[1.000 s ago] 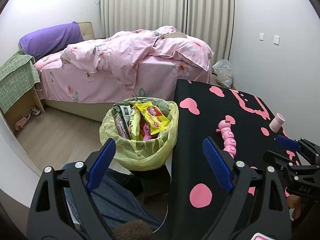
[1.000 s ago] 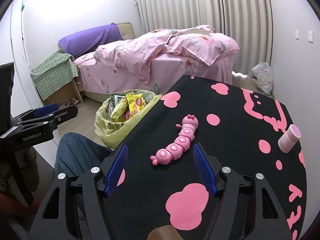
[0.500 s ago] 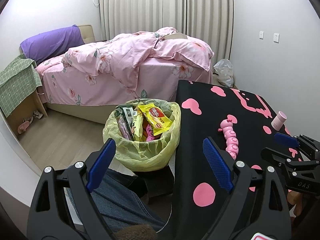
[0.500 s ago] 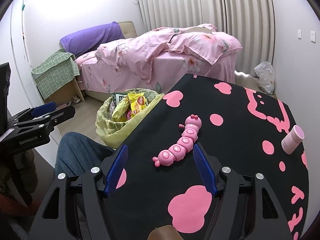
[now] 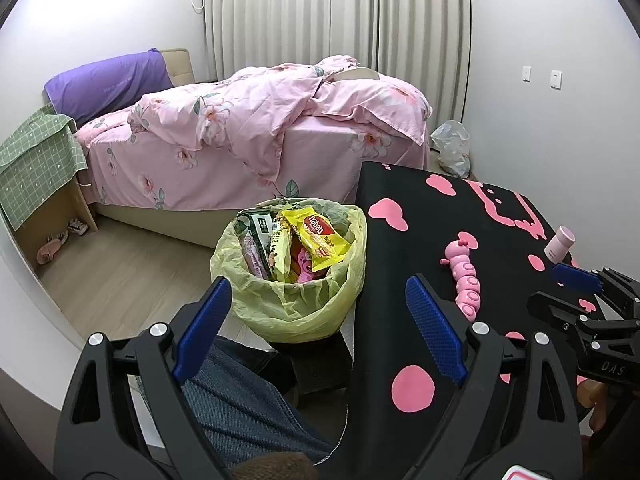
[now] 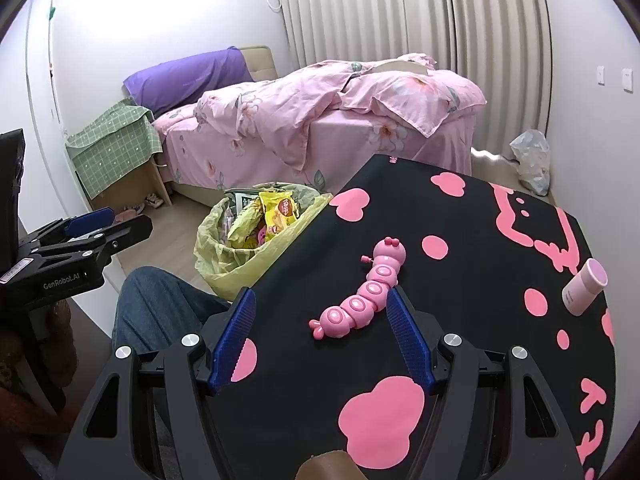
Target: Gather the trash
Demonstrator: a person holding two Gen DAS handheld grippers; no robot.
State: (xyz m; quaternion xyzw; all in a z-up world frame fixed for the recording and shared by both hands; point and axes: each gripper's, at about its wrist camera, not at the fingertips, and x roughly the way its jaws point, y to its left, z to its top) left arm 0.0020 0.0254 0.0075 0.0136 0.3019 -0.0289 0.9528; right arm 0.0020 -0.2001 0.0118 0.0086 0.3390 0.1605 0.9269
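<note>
Beside the black table (image 5: 460, 216) stands the trash bin (image 5: 288, 304), its crinkly yellow-green liner stuffed with glossy snack wrappers (image 5: 320, 238) (yellow ones on top). Left gripper (image 5: 316, 328) has its jaws apart and empty, bin at twelve o'clock. Right gripper (image 6: 320, 332) likewise gapes, bin at ten o'clock, segmented pink caterpillar toy (image 6: 360, 300) just ahead.

Wrapper-filled bin (image 5: 288, 280), black table (image 5: 460, 208), caterpillar toy (image 5: 464, 276)

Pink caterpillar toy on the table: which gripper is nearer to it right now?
Right. The right gripper hovers open just before the pink caterpillar toy; the left gripper sits off the table's edge by the trash bin.
</note>
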